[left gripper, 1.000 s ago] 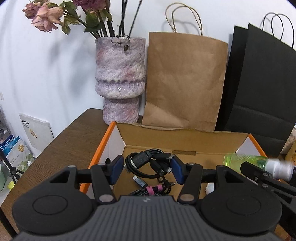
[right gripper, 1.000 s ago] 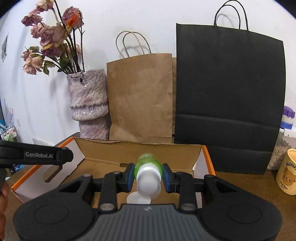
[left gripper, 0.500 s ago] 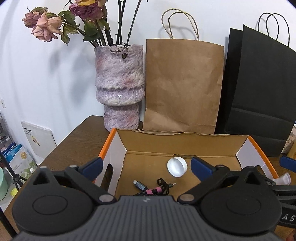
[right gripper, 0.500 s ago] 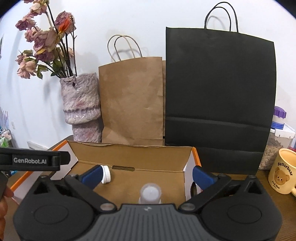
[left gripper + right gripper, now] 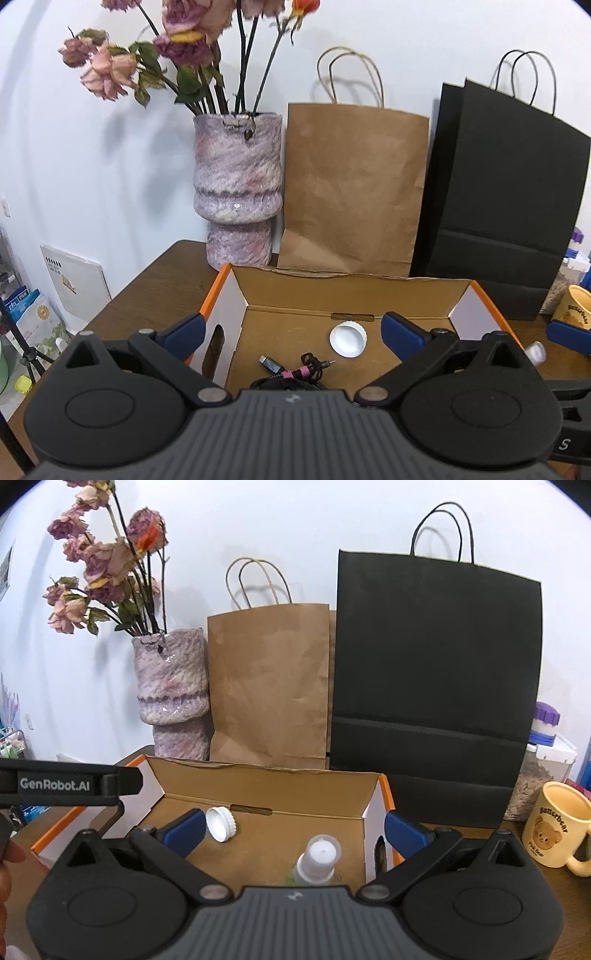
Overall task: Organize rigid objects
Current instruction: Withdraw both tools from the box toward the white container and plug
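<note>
- left gripper [image 5: 291, 328]: blue-padded jaws spread wide, nothing between the pads; hangs over the near edge of the open cardboard box with orange rim [image 5: 354, 286].
- right gripper [image 5: 295, 827]: jaws also wide apart, holding nothing; the clear plastic bottle with greenish liquid and white cap [image 5: 316, 860] lies on the box floor below and between the jaws, not touched by them, cap end toward the camera.
- black coiled USB cable with pink tie [image 5: 291, 373]: on the box floor at 6 o'clock of the left view, partly hidden behind the gripper body.
- white round screw lid [image 5: 348, 339]: inside the box, at 1 o'clock from the cable, near the back wall; in the right view it sits at 10 o'clock from the bottle, well apart.
- progress, judged: three items are in the box, both tongs free; looks like a drop-off is finished.
- left to do, judged: cream bear-print mug [image 5: 550, 829] stands outside the box at 3 o'clock on the brown wooden table [image 5: 155, 291]; may be next, cannot tell if it belongs to the task.
- backdrop at 12 o'clock: mottled purple vase with dried roses [image 5: 238, 192], brown paper bag [image 5: 351, 184], black paper bag [image 5: 436, 683].
</note>
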A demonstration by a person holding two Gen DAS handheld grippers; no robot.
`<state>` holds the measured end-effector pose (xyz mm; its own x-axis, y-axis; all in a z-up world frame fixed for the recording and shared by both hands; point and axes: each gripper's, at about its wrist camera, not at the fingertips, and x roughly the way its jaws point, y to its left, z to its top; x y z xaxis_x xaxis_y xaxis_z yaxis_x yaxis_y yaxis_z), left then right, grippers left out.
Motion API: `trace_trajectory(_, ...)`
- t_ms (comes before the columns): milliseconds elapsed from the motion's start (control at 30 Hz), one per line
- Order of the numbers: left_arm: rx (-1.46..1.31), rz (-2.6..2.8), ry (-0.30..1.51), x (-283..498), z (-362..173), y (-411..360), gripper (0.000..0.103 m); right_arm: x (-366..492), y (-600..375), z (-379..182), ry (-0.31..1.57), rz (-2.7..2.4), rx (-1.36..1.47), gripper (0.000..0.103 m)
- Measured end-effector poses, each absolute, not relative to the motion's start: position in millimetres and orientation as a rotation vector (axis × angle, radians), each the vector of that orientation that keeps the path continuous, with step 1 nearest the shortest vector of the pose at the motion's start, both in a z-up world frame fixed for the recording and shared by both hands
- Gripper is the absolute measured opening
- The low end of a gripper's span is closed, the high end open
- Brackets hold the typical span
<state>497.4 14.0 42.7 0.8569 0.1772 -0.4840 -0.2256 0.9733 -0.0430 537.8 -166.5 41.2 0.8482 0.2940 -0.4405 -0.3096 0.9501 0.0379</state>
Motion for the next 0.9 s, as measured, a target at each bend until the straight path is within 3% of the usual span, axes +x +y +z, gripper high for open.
trace_trajectory(900,-0.057,0.186,0.498,358,31,4,0.103,391,-202,45,0.424,0.340,-0.096,0.103)
